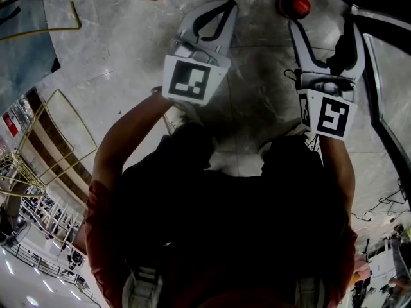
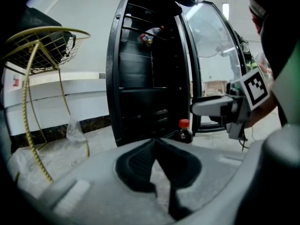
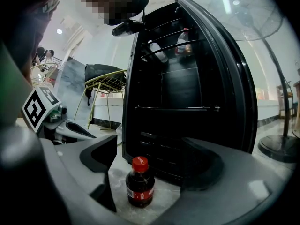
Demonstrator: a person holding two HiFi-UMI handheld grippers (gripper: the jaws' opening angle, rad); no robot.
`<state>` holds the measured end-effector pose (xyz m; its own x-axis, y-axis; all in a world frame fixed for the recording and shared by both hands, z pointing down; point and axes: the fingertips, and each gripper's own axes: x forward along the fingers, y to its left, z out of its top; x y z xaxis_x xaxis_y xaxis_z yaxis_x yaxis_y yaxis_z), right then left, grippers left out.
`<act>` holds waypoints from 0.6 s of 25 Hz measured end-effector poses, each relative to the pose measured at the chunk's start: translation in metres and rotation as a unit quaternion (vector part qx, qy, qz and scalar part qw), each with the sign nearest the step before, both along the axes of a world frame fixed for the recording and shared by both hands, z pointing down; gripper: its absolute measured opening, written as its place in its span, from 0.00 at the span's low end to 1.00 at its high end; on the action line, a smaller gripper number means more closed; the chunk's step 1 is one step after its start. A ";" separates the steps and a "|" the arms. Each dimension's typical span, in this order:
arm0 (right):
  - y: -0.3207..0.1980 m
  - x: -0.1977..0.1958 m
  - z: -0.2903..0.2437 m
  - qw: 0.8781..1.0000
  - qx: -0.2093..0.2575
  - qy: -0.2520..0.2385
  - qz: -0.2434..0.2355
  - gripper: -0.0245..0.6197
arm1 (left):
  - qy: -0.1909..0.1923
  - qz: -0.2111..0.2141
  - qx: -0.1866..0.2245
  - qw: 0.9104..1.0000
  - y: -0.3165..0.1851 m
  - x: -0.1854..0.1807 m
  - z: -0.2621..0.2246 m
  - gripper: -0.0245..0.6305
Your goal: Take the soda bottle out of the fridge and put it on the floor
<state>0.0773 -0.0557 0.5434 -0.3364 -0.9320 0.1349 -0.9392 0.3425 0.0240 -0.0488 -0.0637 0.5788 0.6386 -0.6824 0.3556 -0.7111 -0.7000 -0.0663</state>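
Observation:
A small dark soda bottle [image 3: 139, 182] with a red cap stands upright on the marble floor in front of the open black fridge [image 3: 187, 88]. My right gripper [image 3: 150, 168] is open, and the bottle sits free between its jaws, closer to the left one. Seen from the head view, the bottle's red cap [image 1: 294, 5] lies just past the right gripper [image 1: 324, 27]. My left gripper [image 1: 226, 6] is shut on nothing and hangs to the left of it. In the left gripper view, the left gripper [image 2: 157, 144] points toward the bottle [image 2: 183, 131] and the fridge [image 2: 150, 69].
The fridge's glass door [image 2: 211, 46] stands open to the right. Other bottles [image 3: 183, 41] rest on its upper shelf. A gold wire stool [image 2: 42, 41] stands to the left of the fridge, and a floor fan's base [image 3: 276, 146] sits to the right. The person's legs [image 1: 212, 191] fill the lower head view.

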 end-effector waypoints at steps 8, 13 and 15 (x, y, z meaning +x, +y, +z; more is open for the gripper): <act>-0.001 0.001 -0.001 1.000 -0.005 0.001 -0.001 0.65 | 0.004 0.000 -0.001 1.000 0.000 0.001 -0.003 0.04; 0.000 0.002 -0.002 1.000 -0.002 0.006 0.001 0.55 | 0.010 -0.001 -0.001 1.000 -0.001 0.002 -0.006 0.04; 0.000 0.002 -0.003 1.000 -0.001 0.006 0.000 0.49 | 0.013 -0.001 -0.001 1.000 -0.001 0.003 -0.007 0.04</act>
